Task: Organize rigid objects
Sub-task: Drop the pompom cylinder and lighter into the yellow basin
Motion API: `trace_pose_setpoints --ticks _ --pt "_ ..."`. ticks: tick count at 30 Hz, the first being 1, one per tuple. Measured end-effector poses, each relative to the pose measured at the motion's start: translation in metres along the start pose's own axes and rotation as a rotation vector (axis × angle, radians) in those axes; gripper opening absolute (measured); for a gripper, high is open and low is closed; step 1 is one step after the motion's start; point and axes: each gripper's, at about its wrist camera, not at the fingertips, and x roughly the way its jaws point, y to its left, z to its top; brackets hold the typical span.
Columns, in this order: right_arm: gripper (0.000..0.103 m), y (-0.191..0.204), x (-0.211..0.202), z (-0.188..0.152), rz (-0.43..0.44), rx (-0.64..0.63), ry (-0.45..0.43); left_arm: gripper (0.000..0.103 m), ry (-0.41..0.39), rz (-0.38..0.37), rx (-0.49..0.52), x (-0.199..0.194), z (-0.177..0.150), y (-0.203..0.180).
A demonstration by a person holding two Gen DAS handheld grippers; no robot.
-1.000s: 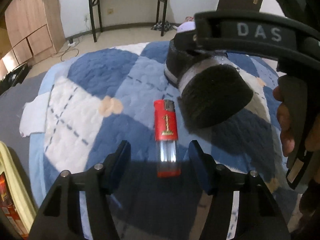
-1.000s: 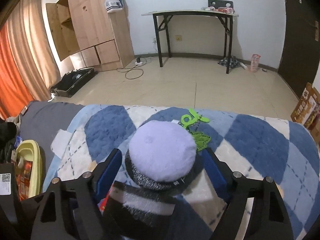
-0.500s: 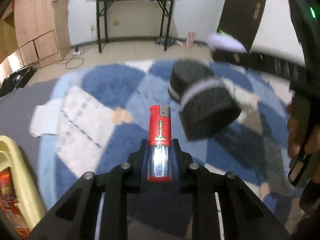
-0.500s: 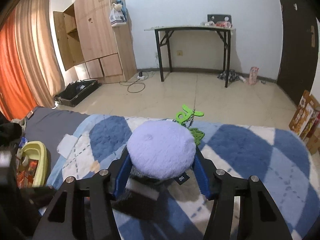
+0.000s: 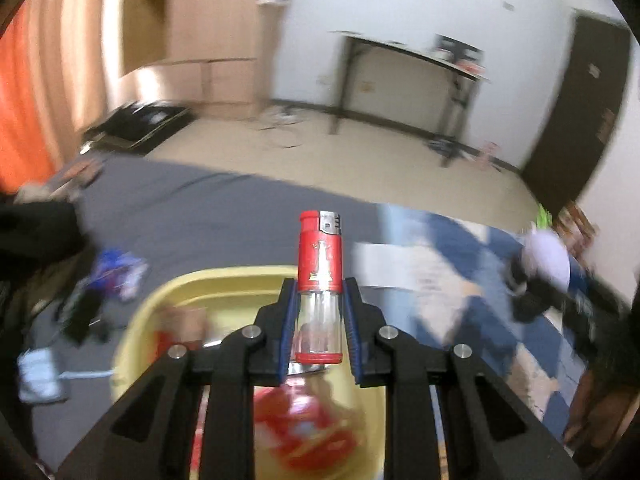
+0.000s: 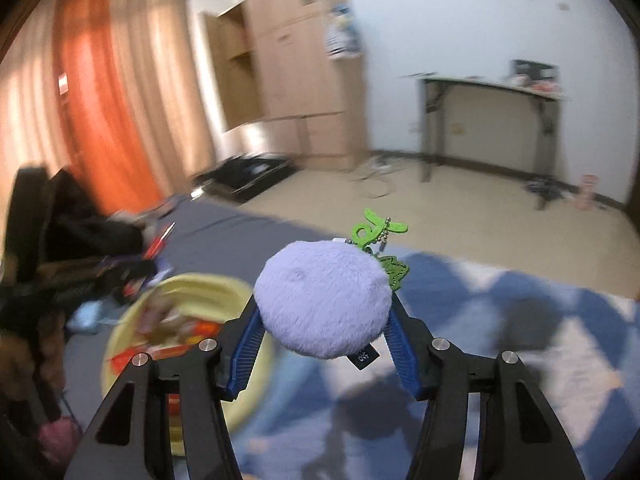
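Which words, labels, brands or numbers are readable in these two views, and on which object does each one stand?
No text can be read.
Red lighter: a gold emblem, no legible letters.
Black tag under the purple plush: white marks, too small to read.
Packets in the yellow basin: blurred by motion.

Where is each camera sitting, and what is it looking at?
Left wrist: sits on the left gripper, looking forward and down past the red lighter it grips, over the yellow basin; its own black fingers show.
Right wrist: sits on the right gripper, looking past the purple plush ball it holds, over the blue quilt; its black fingers show.
Shared: both see the basin, the wooden wardrobe and the black-legged table.
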Motion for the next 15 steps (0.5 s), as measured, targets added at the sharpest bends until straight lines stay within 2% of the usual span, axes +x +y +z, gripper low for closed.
trace_pose_setpoints --ticks 2,5,9,11,15 --pt "0.057 0.041 0.016 -0.01 0.055 -0.042 0.041 0.024 -0.005 0.016 -0.042 -0.003 -0.003 0.025" --pt "0.057 0.085 0.049 -0.022 0.136 -0.048 0.141 0.024 0.009 0.015 -0.04 0.001 -0.014 0.056" --pt "0.057 0.123 0.095 -0.024 0.127 -0.144 0.239 0.024 0.072 0.023 -0.117 0.027 -0.028 0.083" --pt "0.057 0.133 0.12 -0.025 0.114 -0.156 0.287 0.024 0.101 0.03 -0.118 0.041 -0.033 0.088" --pt "0.057 0.132 0.155 -0.024 0.097 -0.142 0.328 0.024 0.138 0.026 -0.116 0.059 -0.039 0.092"
